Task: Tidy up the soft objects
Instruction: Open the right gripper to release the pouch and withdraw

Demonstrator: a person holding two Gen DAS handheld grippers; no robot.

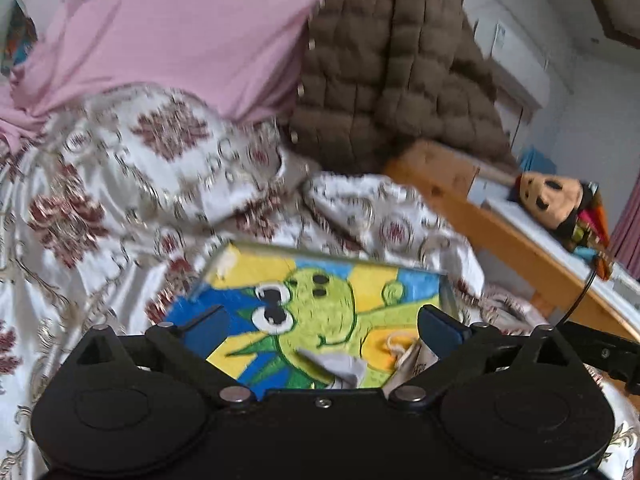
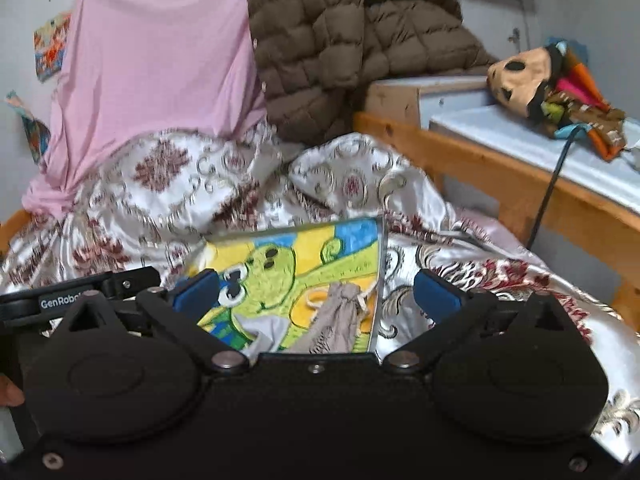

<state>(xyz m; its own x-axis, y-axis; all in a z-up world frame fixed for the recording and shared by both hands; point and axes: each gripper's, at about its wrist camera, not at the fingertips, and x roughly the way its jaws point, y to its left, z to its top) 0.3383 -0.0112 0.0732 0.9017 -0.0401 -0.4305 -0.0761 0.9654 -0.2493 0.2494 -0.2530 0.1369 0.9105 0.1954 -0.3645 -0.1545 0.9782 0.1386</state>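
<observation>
A flat square cushion [image 1: 328, 304] with a green cartoon figure on yellow and blue lies on the patterned bedspread [image 1: 120, 200]; it also shows in the right wrist view [image 2: 296, 268]. A small grey drawstring pouch [image 2: 340, 316] and a pale cloth [image 2: 260, 332] lie on its near edge; the pouch shows in the left wrist view [image 1: 412, 356]. My left gripper [image 1: 324, 326] is open over the cushion, holding nothing. My right gripper [image 2: 316, 296] is open over the cushion's right edge and the pouch, holding nothing.
A pink sheet [image 2: 160, 60] and a brown quilted jacket [image 2: 340, 40] are heaped at the back. A wooden bed rail [image 2: 500, 176] runs along the right. A stuffed doll [image 2: 548, 84] lies on the white surface beyond it. A black cable [image 2: 548, 188] hangs there.
</observation>
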